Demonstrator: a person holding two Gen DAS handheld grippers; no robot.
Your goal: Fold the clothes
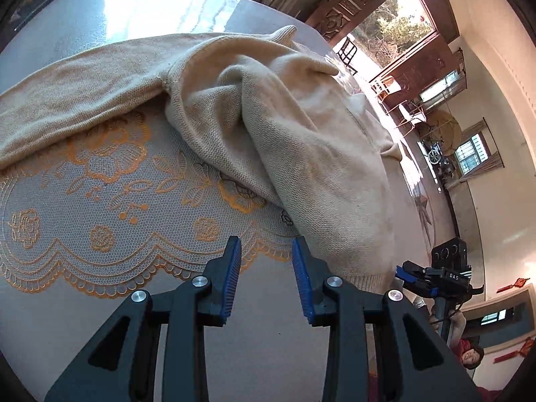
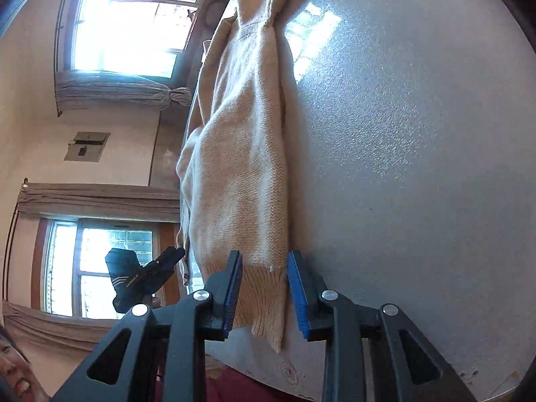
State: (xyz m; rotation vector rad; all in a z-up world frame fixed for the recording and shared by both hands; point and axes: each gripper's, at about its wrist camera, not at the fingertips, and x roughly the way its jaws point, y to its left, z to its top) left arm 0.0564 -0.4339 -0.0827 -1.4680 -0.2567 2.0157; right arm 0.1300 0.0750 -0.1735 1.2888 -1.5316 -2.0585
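Glossy grey speckled table [image 1: 83, 30] carries an orange-embroidered lace mat [image 1: 100, 207] and a crumpled beige knitted sweater [image 1: 301, 140], apparently partly overlapping the mat.

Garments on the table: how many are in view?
1. A single beige sweater lies bunched on the table, partly over the lace cloth; its ribbed hem sits between the right gripper's open fingers. Anything beneath it would be hidden.

Left wrist cam: angled steeply down, close over the table [image 1: 268, 351], beige sweater [image 1: 301, 134] filling upper center. Right wrist cam: rolled sideways, shallower tilt, table [image 2: 418, 167] fills frame right, windows at left, sweater hem [image 2: 264, 288] right at the lens. Both 2 views share sweater and tabletop.
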